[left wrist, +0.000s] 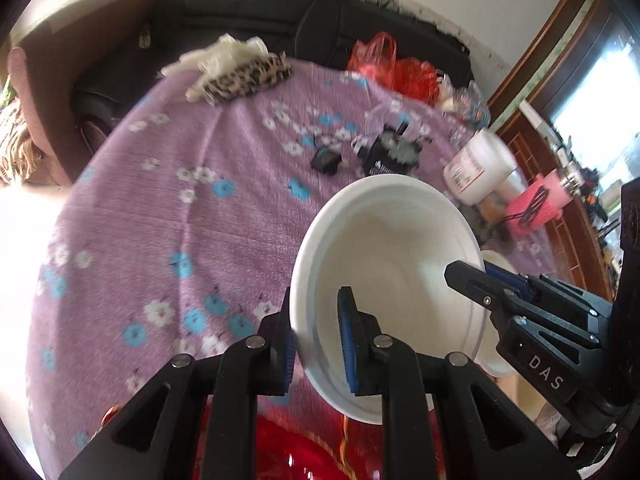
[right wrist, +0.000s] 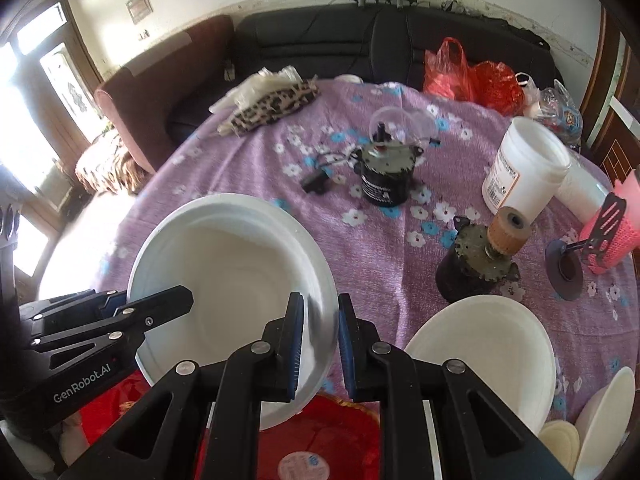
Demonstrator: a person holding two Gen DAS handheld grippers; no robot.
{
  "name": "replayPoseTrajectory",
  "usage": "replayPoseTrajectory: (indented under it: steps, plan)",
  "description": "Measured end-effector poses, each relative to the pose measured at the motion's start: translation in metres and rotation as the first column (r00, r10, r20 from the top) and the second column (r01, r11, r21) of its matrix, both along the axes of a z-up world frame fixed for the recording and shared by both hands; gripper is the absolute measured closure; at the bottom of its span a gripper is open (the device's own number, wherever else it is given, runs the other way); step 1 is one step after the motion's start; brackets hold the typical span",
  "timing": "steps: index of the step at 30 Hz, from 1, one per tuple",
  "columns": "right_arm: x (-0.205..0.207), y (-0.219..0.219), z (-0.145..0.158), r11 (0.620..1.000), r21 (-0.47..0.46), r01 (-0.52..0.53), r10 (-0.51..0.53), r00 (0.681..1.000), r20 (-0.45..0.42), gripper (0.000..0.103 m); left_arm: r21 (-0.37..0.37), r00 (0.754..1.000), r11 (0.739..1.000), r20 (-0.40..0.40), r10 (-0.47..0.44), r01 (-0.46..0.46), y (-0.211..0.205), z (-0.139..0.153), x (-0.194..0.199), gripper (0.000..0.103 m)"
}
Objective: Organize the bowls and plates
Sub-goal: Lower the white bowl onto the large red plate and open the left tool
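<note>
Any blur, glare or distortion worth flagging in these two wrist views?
Left wrist: white bowl and tablecloth softly motion-blurred, window at right blown out, fisheye bends the table edge. Right wrist: doorway at left overexposed, bowl rim smeared at the right claw, corners vignetted black.

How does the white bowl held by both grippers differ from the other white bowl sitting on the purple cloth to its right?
The held bowl is gripped at opposite rims by the left gripper and the right gripper; the second bowl is untouched. The held bowl is tilted, its inside facing the right wrist camera, while the second bowl rests on the flowered cloth. The held bowl hangs over a red item; the second sits beside a stack of plates. Both are plain white, round and empty.
</note>
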State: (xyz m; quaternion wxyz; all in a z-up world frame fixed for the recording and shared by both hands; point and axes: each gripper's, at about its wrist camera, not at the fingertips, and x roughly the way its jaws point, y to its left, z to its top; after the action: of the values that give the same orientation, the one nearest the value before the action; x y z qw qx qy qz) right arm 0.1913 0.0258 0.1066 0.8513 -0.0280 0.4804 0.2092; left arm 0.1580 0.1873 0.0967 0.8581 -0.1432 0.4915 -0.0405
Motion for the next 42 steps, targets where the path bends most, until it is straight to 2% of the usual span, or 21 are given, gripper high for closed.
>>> replayPoseTrajectory:
  steps: [3, 8, 14, 21, 31, 42]
  plan:
    - [-0.024, 0.007, 0.018, 1.000, 0.017, -0.024, 0.024, 0.999, 0.026, 0.085, -0.030, 0.999, 0.999, 0.036, 0.033, -0.032, 0.011, 0.017, -0.024, 0.085]
    - [-0.067, 0.023, 0.035, 0.997, 0.034, -0.067, 0.065, 0.996, 0.057, 0.085, -0.039, 0.994, 0.996, 0.069, 0.088, -0.085, 0.027, 0.031, -0.066, 0.085]
    - [-0.107, 0.043, 0.032, 0.993, 0.043, -0.107, 0.105, 0.993, 0.056, 0.085, -0.053, 0.985, 0.989, 0.098, 0.141, -0.136, 0.049, 0.034, -0.115, 0.085]
    - [-0.134, 0.067, 0.009, 0.989, 0.044, -0.142, 0.142, 0.990, 0.017, 0.085, -0.113, 0.975, 0.973, 0.070, 0.209, -0.201, 0.073, 0.009, -0.153, 0.085]
    - [-0.148, 0.084, -0.026, 0.987, 0.032, -0.155, 0.156, 0.987, -0.044, 0.084, -0.148, 0.969, 0.958, -0.030, 0.245, -0.247, 0.094, -0.047, -0.167, 0.085]
    - [-0.144, 0.094, -0.061, 0.990, 0.021, -0.141, 0.142, 0.984, -0.107, 0.083, -0.144, 0.965, 0.955, -0.053, 0.255, -0.260, 0.099, -0.064, -0.168, 0.085]
